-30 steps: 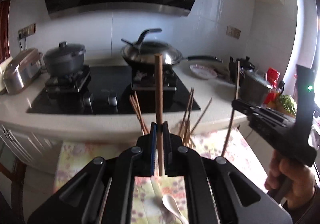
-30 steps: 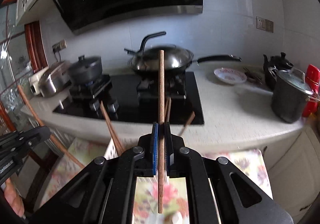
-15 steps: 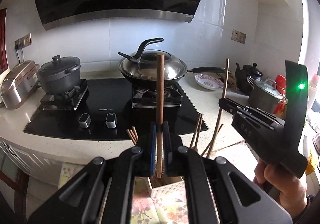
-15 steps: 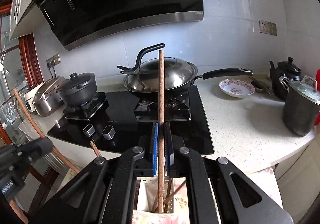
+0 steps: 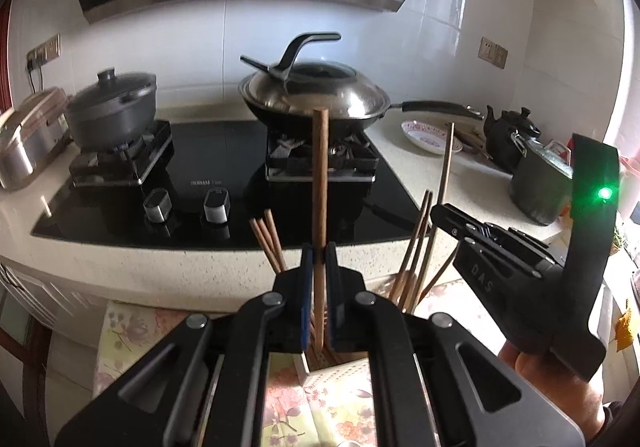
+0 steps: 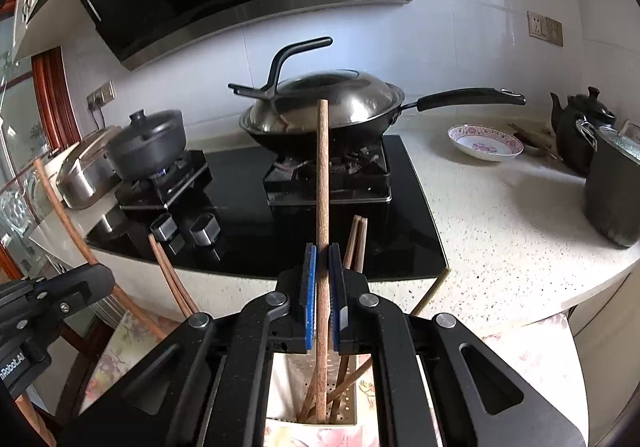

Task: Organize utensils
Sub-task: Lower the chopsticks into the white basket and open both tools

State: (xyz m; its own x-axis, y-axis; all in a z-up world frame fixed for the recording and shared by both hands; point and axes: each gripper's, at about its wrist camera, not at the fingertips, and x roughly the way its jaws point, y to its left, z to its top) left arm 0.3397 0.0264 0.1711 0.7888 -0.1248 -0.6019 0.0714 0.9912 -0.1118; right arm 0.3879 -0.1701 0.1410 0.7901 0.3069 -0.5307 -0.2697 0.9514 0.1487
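Note:
My left gripper (image 5: 319, 253) is shut on an upright brown chopstick (image 5: 320, 183) whose lower end reaches into a white perforated utensil holder (image 5: 340, 367). Several chopsticks (image 5: 416, 247) stand in that holder. My right gripper (image 6: 322, 251) holds another upright chopstick (image 6: 322, 175) between its blue pads (image 6: 310, 287), its tip down inside the holder (image 6: 348, 413); a thin gap shows on each side of the stick. The right gripper also shows in the left wrist view (image 5: 520, 263), and the left one in the right wrist view (image 6: 44, 295).
The holder stands on a flowered cloth (image 5: 344, 415) in front of a counter edge (image 5: 180, 267). On the counter are a black hob (image 5: 224, 183), a lidded wok (image 5: 316, 95), a dark pot (image 5: 112, 107), a patterned bowl (image 6: 484, 141), a kettle (image 6: 580, 127) and a steel pot (image 6: 612, 199).
Both grippers have come down with their chopsticks over the holder. The chopstick tips now sit inside it. The right pads have eased slightly off their stick.

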